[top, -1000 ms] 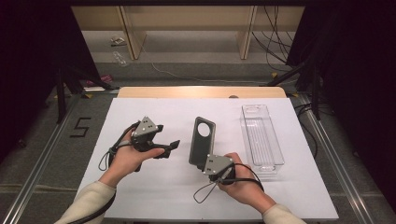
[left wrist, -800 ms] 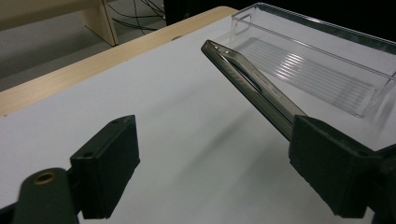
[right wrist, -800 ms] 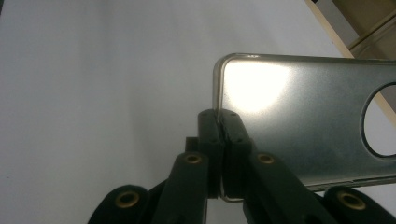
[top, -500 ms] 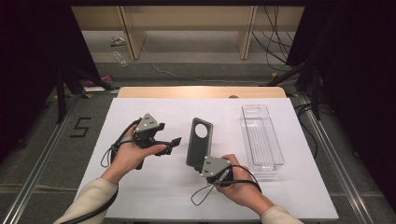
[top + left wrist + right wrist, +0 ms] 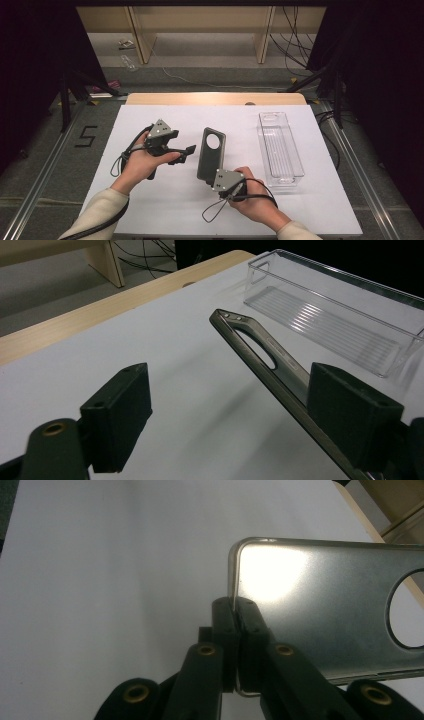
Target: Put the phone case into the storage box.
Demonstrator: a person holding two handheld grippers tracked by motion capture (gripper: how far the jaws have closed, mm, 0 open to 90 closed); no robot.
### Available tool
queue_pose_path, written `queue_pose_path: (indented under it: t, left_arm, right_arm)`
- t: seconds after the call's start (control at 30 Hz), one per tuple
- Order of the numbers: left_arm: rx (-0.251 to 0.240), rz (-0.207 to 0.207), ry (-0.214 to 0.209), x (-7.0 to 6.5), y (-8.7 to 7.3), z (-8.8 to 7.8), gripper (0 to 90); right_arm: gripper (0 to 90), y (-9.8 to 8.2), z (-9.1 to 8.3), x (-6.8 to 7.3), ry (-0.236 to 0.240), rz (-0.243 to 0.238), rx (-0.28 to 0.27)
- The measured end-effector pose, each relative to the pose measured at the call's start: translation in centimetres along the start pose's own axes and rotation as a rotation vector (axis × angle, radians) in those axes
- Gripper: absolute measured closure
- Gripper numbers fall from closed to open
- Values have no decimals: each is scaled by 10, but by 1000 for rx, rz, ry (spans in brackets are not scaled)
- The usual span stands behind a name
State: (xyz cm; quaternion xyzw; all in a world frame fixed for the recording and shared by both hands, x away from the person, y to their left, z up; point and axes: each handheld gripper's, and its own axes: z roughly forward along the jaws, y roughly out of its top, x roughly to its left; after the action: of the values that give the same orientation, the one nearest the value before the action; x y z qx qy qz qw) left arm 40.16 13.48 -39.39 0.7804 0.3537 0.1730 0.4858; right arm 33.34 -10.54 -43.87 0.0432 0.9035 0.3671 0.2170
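Jaws, right gripper [image 5: 235, 630]: pressed together on the near short edge of the phone case [image 5: 211, 155]; in the right gripper view I see the pads pinching its thin wall at the corner. Jaws, left gripper [image 5: 184, 152]: spread wide, nothing between the pads. In the left gripper view I see the case [image 5: 270, 362] running past the right-hand pad; whether it touches that pad I cannot tell.

Case: dark grey, glossy inside, rounded corners, one large round camera hole near the far end. I hold it raised off the table [image 5: 150, 200] by its near end, tilted, far end pointing away from me. It sits at the middle of the table, between the two grippers in the high view.

Right gripper [image 5: 225, 182]: in my right hand [image 5: 257, 200], at the near side of the table, grey plate on top, cable looping toward the near edge.

Left gripper: in my left hand [image 5: 142, 162], left of the case and just beside it, pointing toward it, apart from it in the high view.

Tray [image 5: 280, 147]: clear plastic, long and narrow, ribbed floor, lying lengthwise on the right side of the table, near the case but apart from it. I see nothing in it.

Table: white sheet over a wooden top, wood showing along the far edge.
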Motion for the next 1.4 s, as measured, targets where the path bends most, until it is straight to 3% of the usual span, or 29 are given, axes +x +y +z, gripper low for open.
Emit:
queue_pose_path:
  t: [0.77,1.03,1.4]
  left_arm:
    - [22,-18,-2,-3,4,13,201]
    - [20,-49,2,-1,5,17,225]
    - [18,-58,-6,-1,5,19,256]
  right_arm:
    - [891,7,2,8,11,-21,-17]
    - [891,9,2,11,14,-24,-22]
    - [891,13,4,15,21,-34,-31]
